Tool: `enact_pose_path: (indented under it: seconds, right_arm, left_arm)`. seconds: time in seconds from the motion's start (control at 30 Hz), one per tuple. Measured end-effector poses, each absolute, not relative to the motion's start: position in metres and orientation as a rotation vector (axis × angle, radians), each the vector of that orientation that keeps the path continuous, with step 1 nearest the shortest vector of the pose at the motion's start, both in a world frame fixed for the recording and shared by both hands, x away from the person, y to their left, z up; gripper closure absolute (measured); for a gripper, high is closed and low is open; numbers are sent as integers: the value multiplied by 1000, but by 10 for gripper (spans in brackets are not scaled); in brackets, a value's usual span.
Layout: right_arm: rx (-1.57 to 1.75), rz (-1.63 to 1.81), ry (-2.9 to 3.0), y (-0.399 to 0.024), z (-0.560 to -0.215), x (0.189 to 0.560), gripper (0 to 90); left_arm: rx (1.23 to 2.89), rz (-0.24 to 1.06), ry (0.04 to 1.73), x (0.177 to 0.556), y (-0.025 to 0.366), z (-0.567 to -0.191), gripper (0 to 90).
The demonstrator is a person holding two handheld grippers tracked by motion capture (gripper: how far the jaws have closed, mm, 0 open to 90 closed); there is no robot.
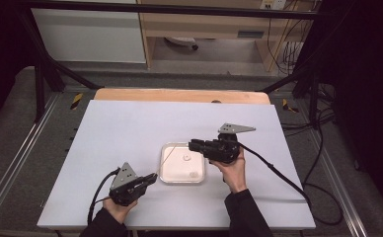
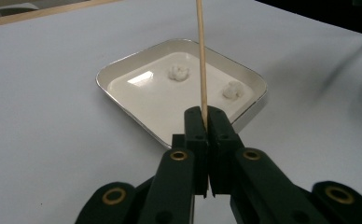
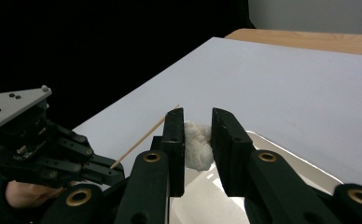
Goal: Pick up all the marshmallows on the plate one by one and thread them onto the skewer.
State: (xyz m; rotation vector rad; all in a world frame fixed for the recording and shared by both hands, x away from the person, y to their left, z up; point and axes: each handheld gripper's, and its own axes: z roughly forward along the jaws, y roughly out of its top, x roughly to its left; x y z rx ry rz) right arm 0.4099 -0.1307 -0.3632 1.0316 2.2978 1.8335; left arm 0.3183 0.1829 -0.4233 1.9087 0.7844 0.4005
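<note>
Two grippers are held over the white table [image 1: 130,128] by a person's hands. Nearest, at the left, the left gripper [image 2: 206,122] is seen with its jaws pressed together on a thin wooden skewer [image 2: 201,60], which is pinched near its lower end and points away over the tray in the left gripper view. Just to its right and a little farther, a square white tray [image 1: 166,173] lies flat on the table; two small white lumps [image 2: 178,73] are seen apart on its floor, one near the middle and one [image 2: 233,90] towards its right side. Farther right, above the tray's far right corner, the right gripper [image 3: 198,135] is held with its jaws narrowly spread and pinching a soft white marshmallow [image 3: 197,145], which is lifted clear of the tray.
</note>
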Motion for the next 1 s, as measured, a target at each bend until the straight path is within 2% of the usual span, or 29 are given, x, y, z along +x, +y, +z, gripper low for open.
enact_pose_path:
  seconds: [0.47,1.0]
  right_arm:
    - [1057,1933,2284,-120,-350,423,763]
    - [1081,1974,2341,-108,-360,433,765]
  left_arm:
    - [1901,402,771,317,182,-423,880]
    - [1901,404,763,316,181,-423,880]
